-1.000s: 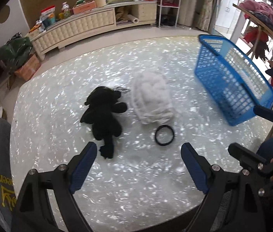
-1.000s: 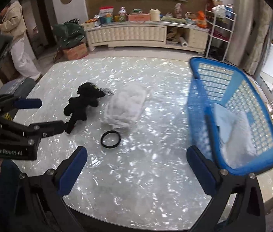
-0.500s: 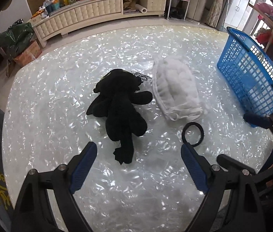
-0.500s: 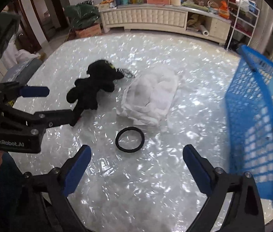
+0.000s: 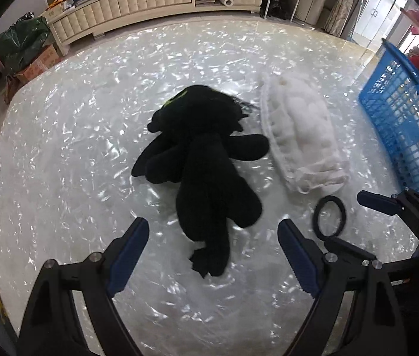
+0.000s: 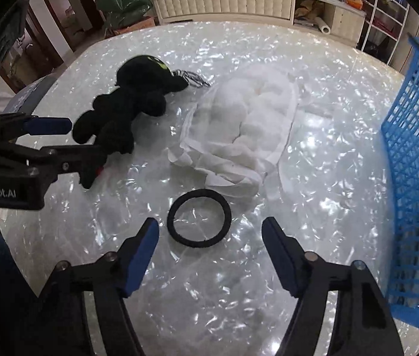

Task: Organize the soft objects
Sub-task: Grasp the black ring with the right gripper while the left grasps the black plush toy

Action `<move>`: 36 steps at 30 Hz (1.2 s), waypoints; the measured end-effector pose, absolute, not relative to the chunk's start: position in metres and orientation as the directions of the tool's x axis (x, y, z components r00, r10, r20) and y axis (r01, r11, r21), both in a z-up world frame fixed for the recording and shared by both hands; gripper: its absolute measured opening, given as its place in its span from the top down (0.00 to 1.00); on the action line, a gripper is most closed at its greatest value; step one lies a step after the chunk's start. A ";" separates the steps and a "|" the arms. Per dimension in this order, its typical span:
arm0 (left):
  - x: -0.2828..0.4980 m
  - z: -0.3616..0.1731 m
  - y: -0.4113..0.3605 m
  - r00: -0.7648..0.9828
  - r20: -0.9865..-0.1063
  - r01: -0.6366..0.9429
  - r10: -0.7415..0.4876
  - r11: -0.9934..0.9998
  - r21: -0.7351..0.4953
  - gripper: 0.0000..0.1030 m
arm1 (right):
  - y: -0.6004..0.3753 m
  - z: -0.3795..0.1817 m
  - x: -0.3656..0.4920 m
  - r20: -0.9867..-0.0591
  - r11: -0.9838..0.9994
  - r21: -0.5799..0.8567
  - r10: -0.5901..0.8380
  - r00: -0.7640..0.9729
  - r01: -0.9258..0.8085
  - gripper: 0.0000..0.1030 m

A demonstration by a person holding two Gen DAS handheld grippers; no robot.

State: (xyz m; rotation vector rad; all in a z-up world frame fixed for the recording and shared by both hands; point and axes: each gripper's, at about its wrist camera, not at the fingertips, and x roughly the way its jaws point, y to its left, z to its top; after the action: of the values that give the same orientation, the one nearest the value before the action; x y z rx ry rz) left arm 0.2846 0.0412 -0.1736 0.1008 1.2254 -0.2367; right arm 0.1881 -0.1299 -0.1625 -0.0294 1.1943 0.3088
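Below: fuzzy black plush toy (image 5: 206,172), lumpy white bundle (image 5: 301,136), probably fabric.

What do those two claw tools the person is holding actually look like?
Both the left gripper and the right gripper have black angular frames with silver bolts, each ending in two flat blue-padded fingers. White lettering, "GenRobot.AI", marks the left gripper's body.
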 end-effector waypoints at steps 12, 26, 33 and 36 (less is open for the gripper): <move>0.294 -0.201 0.052 0.277 -0.951 0.216 -0.138 0.973 -0.078 0.16 | -0.113 -0.174 0.189 -0.912 0.948 0.093 0.204 0.355 -0.304 0.44; 0.301 -0.202 0.057 0.279 -0.949 0.210 -0.148 0.974 -0.090 0.42 | -0.125 -0.173 0.181 -0.894 0.946 0.123 0.237 0.380 -0.299 0.93; 0.296 -0.201 0.048 0.306 -0.945 0.228 -0.113 0.973 -0.043 0.73 | -0.129 -0.166 0.176 -0.895 0.942 0.157 0.263 0.362 -0.296 0.94; 0.295 -0.200 0.046 0.313 -0.944 0.222 -0.109 0.974 -0.039 0.86 | -0.132 -0.157 0.170 -0.889 0.942 0.155 0.264 0.375 -0.296 0.94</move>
State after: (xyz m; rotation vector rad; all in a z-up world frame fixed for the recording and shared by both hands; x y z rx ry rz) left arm 0.2948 0.0463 -0.2005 0.1050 1.2341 -0.2185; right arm 0.1705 -0.1318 -0.1565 -0.0316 1.1310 0.3587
